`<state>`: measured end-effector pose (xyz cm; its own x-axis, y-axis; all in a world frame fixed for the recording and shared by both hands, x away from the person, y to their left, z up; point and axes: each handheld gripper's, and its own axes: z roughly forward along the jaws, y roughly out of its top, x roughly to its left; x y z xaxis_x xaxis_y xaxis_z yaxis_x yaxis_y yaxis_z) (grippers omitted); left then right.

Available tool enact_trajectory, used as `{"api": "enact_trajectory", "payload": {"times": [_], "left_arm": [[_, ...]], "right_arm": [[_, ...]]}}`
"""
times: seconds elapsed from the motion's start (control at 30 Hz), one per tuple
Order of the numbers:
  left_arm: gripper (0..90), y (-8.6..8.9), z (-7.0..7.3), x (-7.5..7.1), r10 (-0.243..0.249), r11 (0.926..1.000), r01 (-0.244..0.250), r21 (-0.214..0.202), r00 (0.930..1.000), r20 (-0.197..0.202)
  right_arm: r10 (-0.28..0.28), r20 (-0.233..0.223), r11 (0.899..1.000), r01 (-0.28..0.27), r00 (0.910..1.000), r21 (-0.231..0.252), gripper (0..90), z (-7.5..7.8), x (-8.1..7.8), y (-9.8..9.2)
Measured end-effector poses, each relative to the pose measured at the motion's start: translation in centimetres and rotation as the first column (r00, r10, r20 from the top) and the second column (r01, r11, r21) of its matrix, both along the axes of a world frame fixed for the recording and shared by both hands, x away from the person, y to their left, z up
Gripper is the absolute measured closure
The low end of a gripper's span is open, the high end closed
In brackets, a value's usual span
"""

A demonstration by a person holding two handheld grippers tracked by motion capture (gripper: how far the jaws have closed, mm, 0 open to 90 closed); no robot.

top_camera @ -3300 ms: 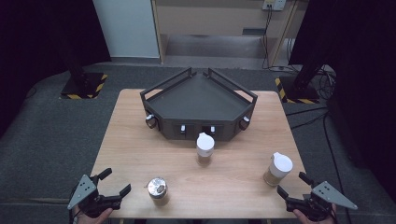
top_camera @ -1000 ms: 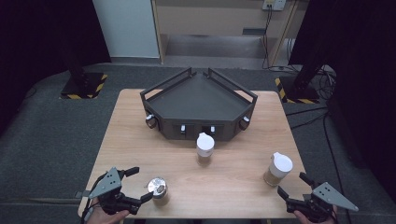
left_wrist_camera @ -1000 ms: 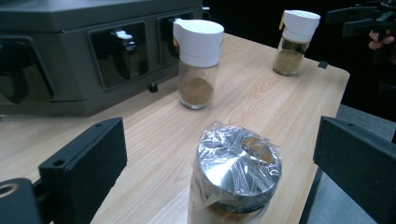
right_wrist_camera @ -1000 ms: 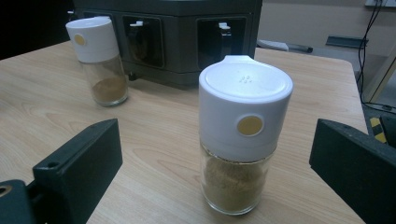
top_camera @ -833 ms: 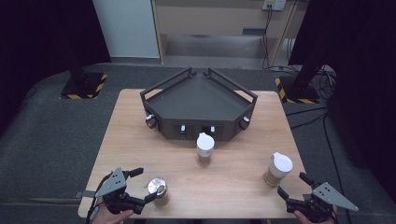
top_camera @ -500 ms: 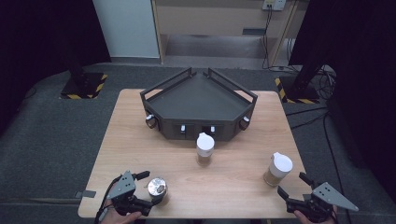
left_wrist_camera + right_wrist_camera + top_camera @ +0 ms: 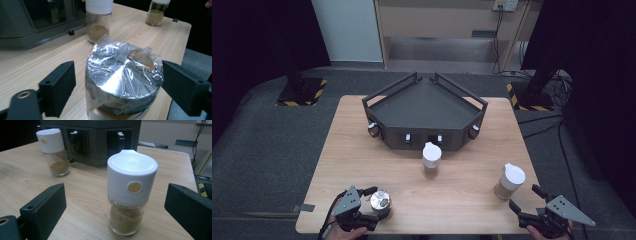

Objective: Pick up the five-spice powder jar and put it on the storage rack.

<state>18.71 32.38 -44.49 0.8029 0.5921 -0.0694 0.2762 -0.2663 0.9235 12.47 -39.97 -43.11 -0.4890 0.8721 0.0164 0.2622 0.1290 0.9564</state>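
Note:
A small jar with a metal lid wrapped in clear plastic (image 7: 381,199) (image 7: 122,75) stands near the table's front left edge. My left gripper (image 7: 375,203) is lowered around it and its jaws have just been closing. The right jaw sits at the jar's side, while a gap remains between the left jaw and the jar. My right gripper (image 7: 523,196) rests open at the front right. It faces a white-capped glass spice jar (image 7: 509,181) (image 7: 130,192) that stands just ahead of its jaws, untouched.
A second white-capped spice jar (image 7: 431,159) (image 7: 53,152) stands mid-table, in front of a dark wedge-shaped tray with railings (image 7: 424,107). The wooden table (image 7: 347,145) ends close behind both grippers.
My left gripper has slid in from the front left corner, dropped down around the wrapped jar, and narrowed its jaws. The right gripper and both spice jars have stayed put.

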Motion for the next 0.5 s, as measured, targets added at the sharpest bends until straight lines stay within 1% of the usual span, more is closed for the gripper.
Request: {"api": "enact_trajectory", "payload": {"times": [0.07, 0.1, 0.13, 0.23, 0.37, 0.5], "left_arm": [[23.8, 0.05, -0.15, 0.04, -0.008, 1.0, 0.008, -0.004, 1.0, 0.005], [28.9, 0.04, -0.18, -0.05, -0.009, 0.9999, 0.009, -0.004, 0.9999, 0.015], [31.1, 0.04, -0.18, -0.05, -0.009, 0.9999, 0.009, -0.004, 0.9999, 0.015], [32.0, -0.37, 0.23, -0.37, -0.002, 0.9997, 0.002, 0.023, 0.9995, 0.031], [32.4, -0.43, 0.25, -0.41, 0.005, 0.9997, -0.006, 0.022, 0.9995, 0.032], [32.6, -0.58, 0.56, -0.26, 0.011, 0.9997, -0.012, 0.023, 0.9996, 0.026]], "right_arm": [[0.0, 0.0, 1.0, 0.0, 1.0, 0.0, 3.9, 0.0, 0.0, 0.0], [0.0, 0.001, 1.0, 0.0, 1.0, 0.0, 3.9, 0.0, 0.0, 0.0], [0.0, 0.001, 1.0, 0.0, 1.0, 0.0, 3.9, 0.0, 0.0, 0.0], [0.0, 0.002, 1.0, 0.0, 1.0, 0.0, 4.0, 0.0, -0.02, -0.01], [0.001, 0.002, 1.0, -0.001, 1.0, 0.001, 4.0, -0.01, -0.01, -0.02], [0.0, 0.002, 1.0, 0.0, 1.0, 0.001, 4.0, -0.02, -0.01, -0.01]]}}
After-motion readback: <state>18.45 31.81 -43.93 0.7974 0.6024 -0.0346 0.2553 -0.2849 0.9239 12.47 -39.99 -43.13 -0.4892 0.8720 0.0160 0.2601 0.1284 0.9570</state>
